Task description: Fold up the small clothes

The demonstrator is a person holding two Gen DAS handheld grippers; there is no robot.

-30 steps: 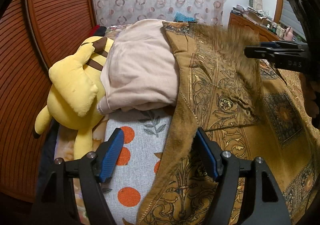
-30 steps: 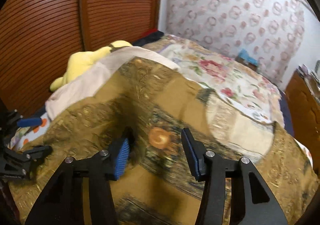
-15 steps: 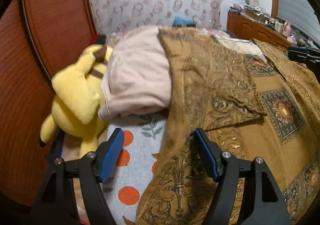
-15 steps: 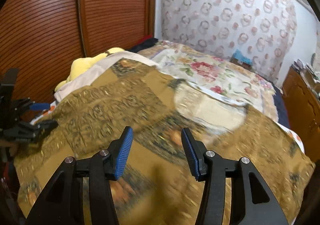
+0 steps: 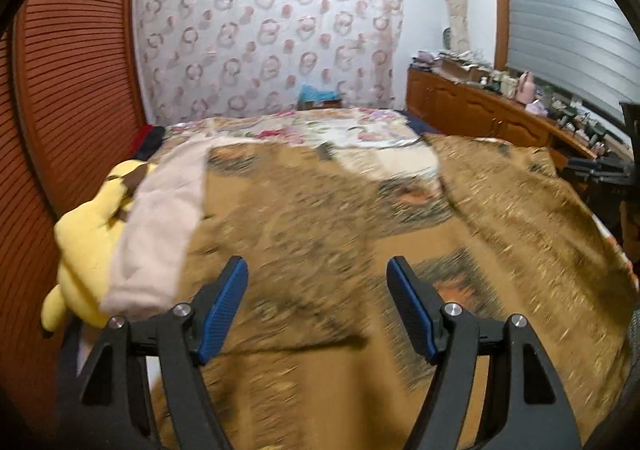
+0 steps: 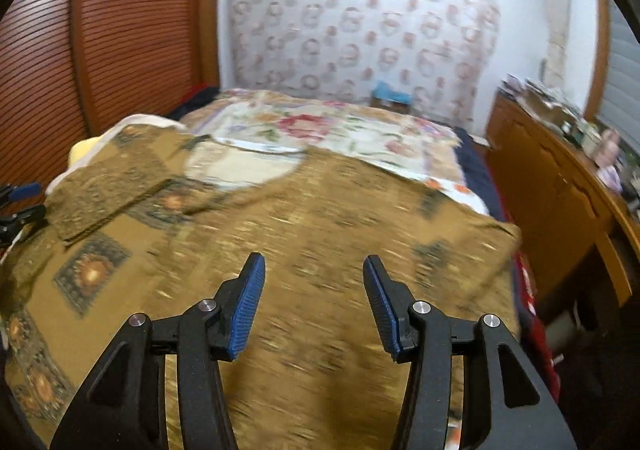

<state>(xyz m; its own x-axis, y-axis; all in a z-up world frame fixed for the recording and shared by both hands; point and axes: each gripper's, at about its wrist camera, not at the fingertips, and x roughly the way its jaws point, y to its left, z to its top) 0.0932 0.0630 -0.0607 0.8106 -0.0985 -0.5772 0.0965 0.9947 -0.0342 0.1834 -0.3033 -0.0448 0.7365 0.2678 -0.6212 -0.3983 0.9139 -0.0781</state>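
One brown patterned garment [image 5: 320,234], one yellow plush toy [image 5: 84,250], one pink garment [image 5: 160,234].

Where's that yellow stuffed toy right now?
The yellow plush toy lies at the left edge of the bed in the left wrist view, beside the slatted wooden door, partly under a folded pale pink garment next to the brown patterned garment.

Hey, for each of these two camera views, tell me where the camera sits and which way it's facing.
Left wrist: sits behind the left gripper, jaws open, looking down the bed over the brown patterned garment; yellow plush toy at left.
Right wrist: sits behind the right gripper, jaws open, facing the same garment and the wooden sideboard.
Shared: garment, circle-patterned curtain; each view catches the other gripper at its edge.
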